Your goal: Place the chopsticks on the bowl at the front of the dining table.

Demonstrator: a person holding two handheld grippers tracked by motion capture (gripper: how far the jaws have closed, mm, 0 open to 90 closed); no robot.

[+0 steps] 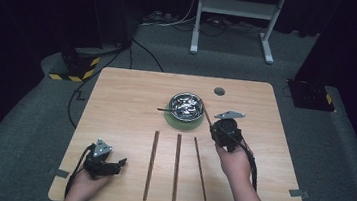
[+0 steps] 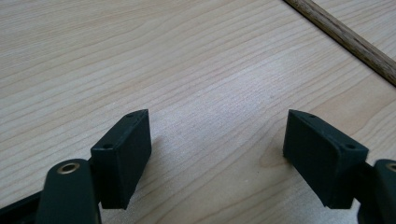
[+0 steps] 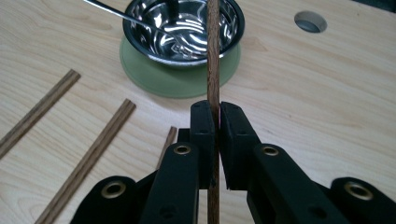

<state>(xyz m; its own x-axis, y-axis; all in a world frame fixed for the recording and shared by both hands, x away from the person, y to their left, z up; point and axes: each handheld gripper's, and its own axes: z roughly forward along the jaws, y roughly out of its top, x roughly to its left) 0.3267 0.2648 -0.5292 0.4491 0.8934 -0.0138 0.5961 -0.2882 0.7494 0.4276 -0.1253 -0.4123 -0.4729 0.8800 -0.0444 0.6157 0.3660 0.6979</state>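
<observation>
My right gripper (image 1: 216,128) (image 3: 214,116) is shut on a thin wooden stick (image 1: 207,115) (image 3: 213,56), which runs between its jaws and points over a shiny steel bowl (image 1: 187,97) (image 3: 135,39). The bowl stands on a round green mat (image 1: 184,123) (image 3: 154,77), and a metal utensil (image 1: 165,110) (image 3: 121,14) leans in it. Three more wooden sticks (image 1: 151,165) (image 1: 176,168) (image 1: 200,172) lie side by side on the table in front of the bowl. At the front left, my left gripper (image 1: 121,163) (image 2: 217,135) rests low over the tabletop, open, with nothing between its jaws.
A light wooden table (image 1: 127,95) carries everything, with a round hole (image 1: 219,91) (image 3: 310,21) near its far edge. One stick (image 2: 345,39) crosses the upper right of the left gripper view. Dark carpet, cables and a white stand surround the table.
</observation>
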